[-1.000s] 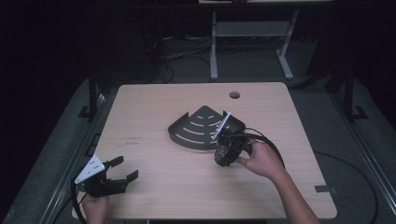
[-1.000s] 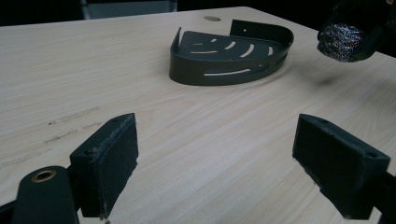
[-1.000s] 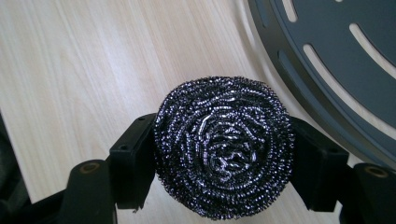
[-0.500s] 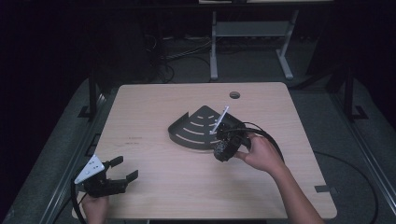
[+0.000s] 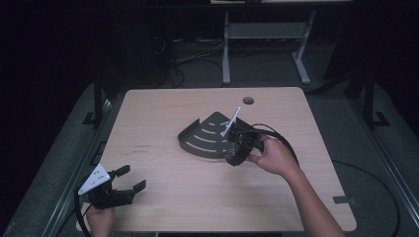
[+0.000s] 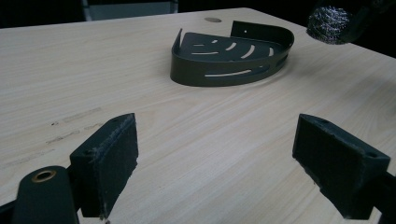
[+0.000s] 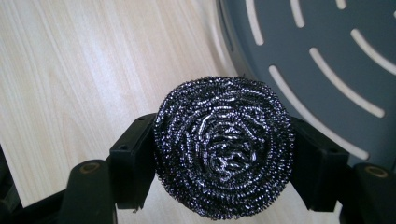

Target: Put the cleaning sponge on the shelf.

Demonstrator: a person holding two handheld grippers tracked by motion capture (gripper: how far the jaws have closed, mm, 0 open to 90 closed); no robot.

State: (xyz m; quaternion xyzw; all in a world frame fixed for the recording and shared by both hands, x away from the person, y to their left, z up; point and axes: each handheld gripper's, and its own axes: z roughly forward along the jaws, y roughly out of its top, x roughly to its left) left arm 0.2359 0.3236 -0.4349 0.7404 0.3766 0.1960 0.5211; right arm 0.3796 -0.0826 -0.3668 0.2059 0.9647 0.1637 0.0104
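A round steel-wool scourer (image 7: 224,147) is clamped between the two black jaws of my right gripper (image 7: 224,154); the scourer (image 6: 329,23) also shows at the top right of the left gripper view. That gripper (image 5: 234,150) hovers over the right rim of a dark quarter-round slotted shelf tray (image 5: 205,136), whose slotted floor (image 7: 327,60) lies just below and beyond the scourer. My left gripper (image 5: 129,178) rests near the table's front left corner, open, with nothing between its pads (image 6: 109,161). The tray (image 6: 229,60) lies well beyond it.
The light wooden table (image 5: 163,118) has a round cable hole (image 5: 248,100) near its far edge. A black cable (image 5: 284,143) loops from the right gripper. A metal stand (image 5: 262,44) and cables sit on the dark floor behind the table.
My right gripper has shifted slightly left and forward over the tray's rim, tilting more upright with the scourer. The left gripper has stayed still.
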